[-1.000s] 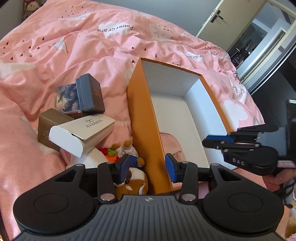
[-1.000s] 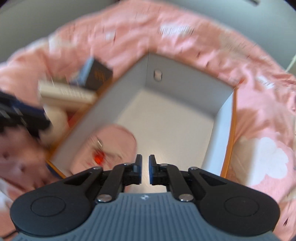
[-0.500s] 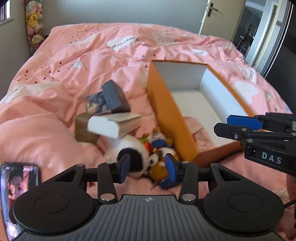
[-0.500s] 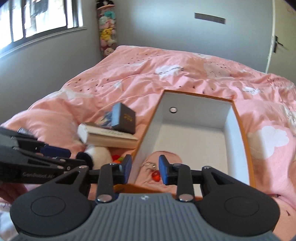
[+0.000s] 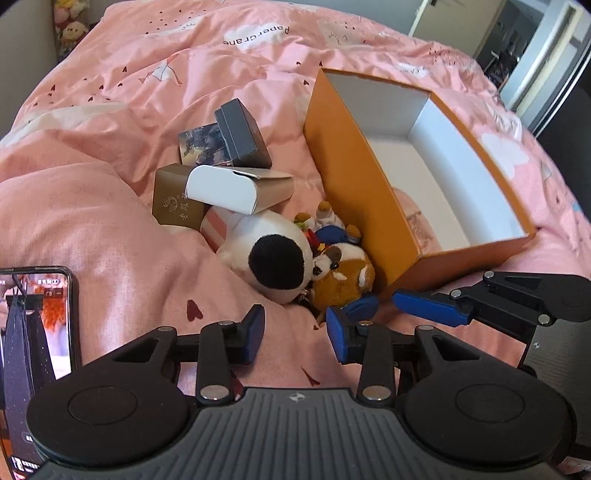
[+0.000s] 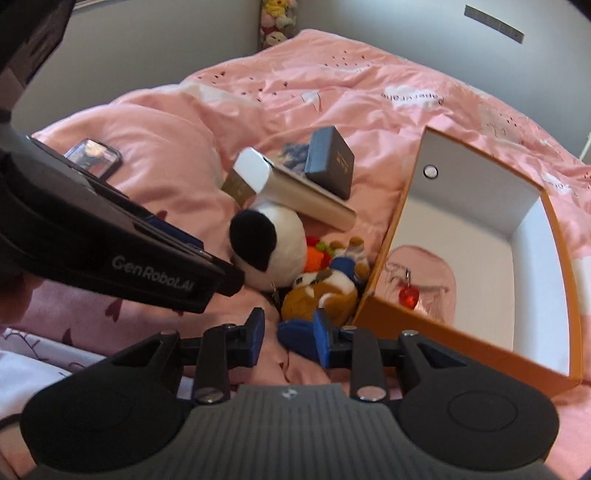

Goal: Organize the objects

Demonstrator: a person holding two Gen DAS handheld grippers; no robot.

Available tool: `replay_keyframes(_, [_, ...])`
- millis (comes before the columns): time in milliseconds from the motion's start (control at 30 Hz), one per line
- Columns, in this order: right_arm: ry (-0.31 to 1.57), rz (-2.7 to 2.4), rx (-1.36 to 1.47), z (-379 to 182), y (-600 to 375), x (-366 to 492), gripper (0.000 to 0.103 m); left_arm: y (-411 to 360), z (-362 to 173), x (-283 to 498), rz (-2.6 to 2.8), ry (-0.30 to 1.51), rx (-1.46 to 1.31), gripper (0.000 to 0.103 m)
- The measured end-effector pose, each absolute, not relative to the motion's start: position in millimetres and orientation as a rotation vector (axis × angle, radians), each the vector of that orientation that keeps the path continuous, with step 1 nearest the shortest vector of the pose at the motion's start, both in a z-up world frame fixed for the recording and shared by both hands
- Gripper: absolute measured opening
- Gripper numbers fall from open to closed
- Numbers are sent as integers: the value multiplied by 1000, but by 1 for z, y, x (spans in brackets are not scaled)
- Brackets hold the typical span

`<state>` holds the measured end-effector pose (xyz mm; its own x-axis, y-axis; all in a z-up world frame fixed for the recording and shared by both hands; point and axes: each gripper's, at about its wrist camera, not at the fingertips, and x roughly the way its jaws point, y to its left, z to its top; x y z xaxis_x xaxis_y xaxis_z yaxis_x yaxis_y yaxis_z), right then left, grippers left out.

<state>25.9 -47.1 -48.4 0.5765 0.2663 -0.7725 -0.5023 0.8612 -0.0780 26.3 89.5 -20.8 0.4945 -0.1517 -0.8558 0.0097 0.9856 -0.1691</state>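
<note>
An open orange box with a white inside lies on the pink bed; it also shows in the right wrist view. A pink pouch with a red heart charm lies inside it. Left of the box sit a white-and-black plush, a brown plush and small toys. Behind them lie a white carton, a brown box and a dark grey box. My left gripper is open and empty, just before the plush toys. My right gripper is open and empty, near the brown plush.
A phone with a lit screen lies on the duvet at the left; it also shows in the right wrist view. The pink duvet is rumpled. Stuffed toys stand by the grey wall. A doorway is at the far right.
Both grippers have pulled back from the orange box toward the plush toys. The right gripper went from nearly shut over the box to open. The pouch stays in the box.
</note>
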Motion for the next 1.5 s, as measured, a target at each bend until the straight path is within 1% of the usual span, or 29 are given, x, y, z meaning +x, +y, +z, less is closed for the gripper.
replay_keyframes(67, [884,414,-259,-57,-52,32,31,86,-24,27,-100,1057,-116,44])
replay_keyframes(133, [942,391,-151,-63,-63,42,33,84,-26,27,-103,1060,-95,44])
replay_keyframes(200, [999,377,-43,-70,-74,51,43,85,-27,27,-106,1064,-95,44])
replay_keyframes(267, [1033,367,21,-75,-81,56,47,87,-27,27,-108,1062,-106,44])
replay_keyframes(367, [1071,356,92,-82,-87,63,49,88,-26,28,-130,1045,-107,45])
replay_keyframes(467, [1098,347,139,-87,-89,69,51,85,-23,25,-173,987,-36,45])
replay_keyframes(533, [1106,353,147,-89,-89,70,52,84,-17,18,-202,907,47,45])
replay_keyframes(633, [1105,359,153,-89,-90,69,52,88,-9,11,-228,832,160,49])
replay_keyframes(733, [1094,364,160,-88,-91,69,52,96,-5,7,-262,810,248,52])
replay_keyframes(833, [1092,360,146,-87,-87,70,52,103,-6,5,-273,824,338,53])
replay_keyframes(967, [1097,350,141,-88,-86,72,53,116,-12,6,-303,870,349,53])
replay_keyframes(1133, [1102,342,132,-88,-84,74,53,117,-13,13,-327,852,387,54])
replay_keyframes(1200, [1100,340,132,-88,-83,74,53,115,-9,17,-324,818,412,57])
replay_keyframes(1233, [1101,339,134,-88,-83,75,53,114,-6,20,-332,809,415,63])
replay_keyframes(1267, [1102,337,139,-89,-84,76,53,113,-4,22,-343,802,414,67])
replay_keyframes(1500, [1114,311,201,-94,-87,87,55,100,1,38,-389,833,399,68])
